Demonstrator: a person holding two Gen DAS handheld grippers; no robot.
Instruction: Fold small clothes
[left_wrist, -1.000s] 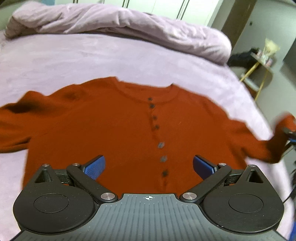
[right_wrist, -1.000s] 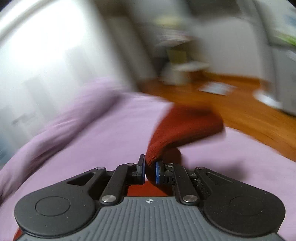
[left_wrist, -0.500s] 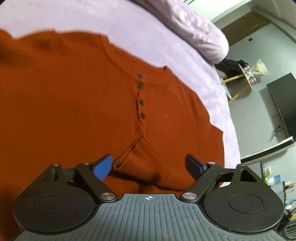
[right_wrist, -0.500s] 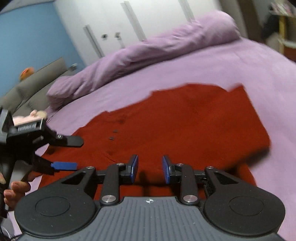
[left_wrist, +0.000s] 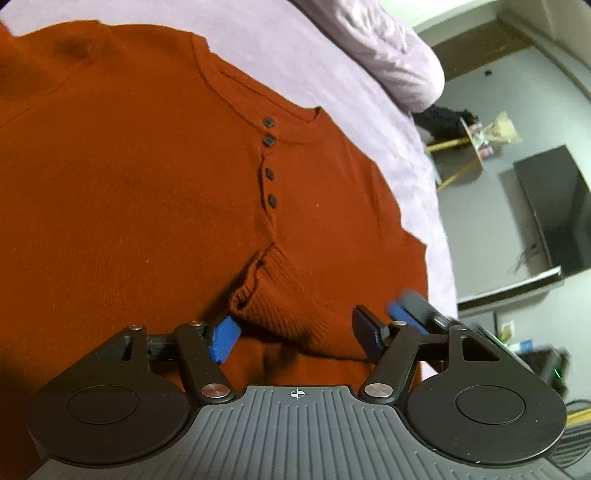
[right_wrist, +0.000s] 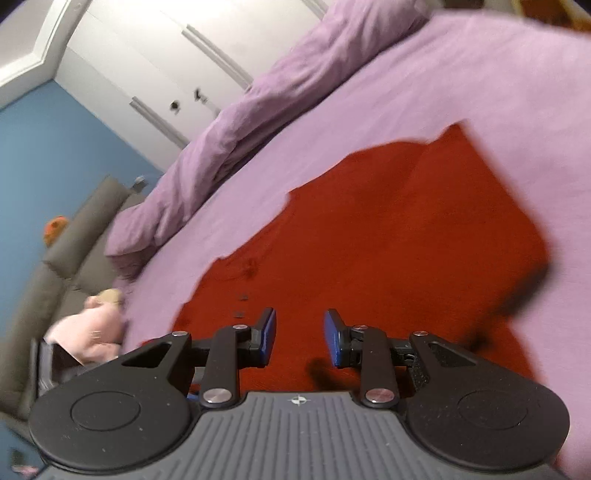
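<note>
Sweater (left_wrist: 140, 206) flat on the lilac bed (left_wrist: 332, 74), just ahead of both our grippers.
Our left gripper (left_wrist: 299, 336) is closing around the folded-in sleeve cuff (left_wrist: 280, 306), pads not yet pressing; our right gripper (right_wrist: 300, 334) hovers narrowly parted, empty, over the sweater's body.

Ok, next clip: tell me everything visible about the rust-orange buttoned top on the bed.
The rust-orange knit long-sleeved top lies front up on the lilac bedsheet. It has a round neckline and a placket of dark buttons. One ribbed sleeve cuff is folded over its front, between the closing left gripper fingers, which do not yet press it. The open right gripper holds nothing.
</note>
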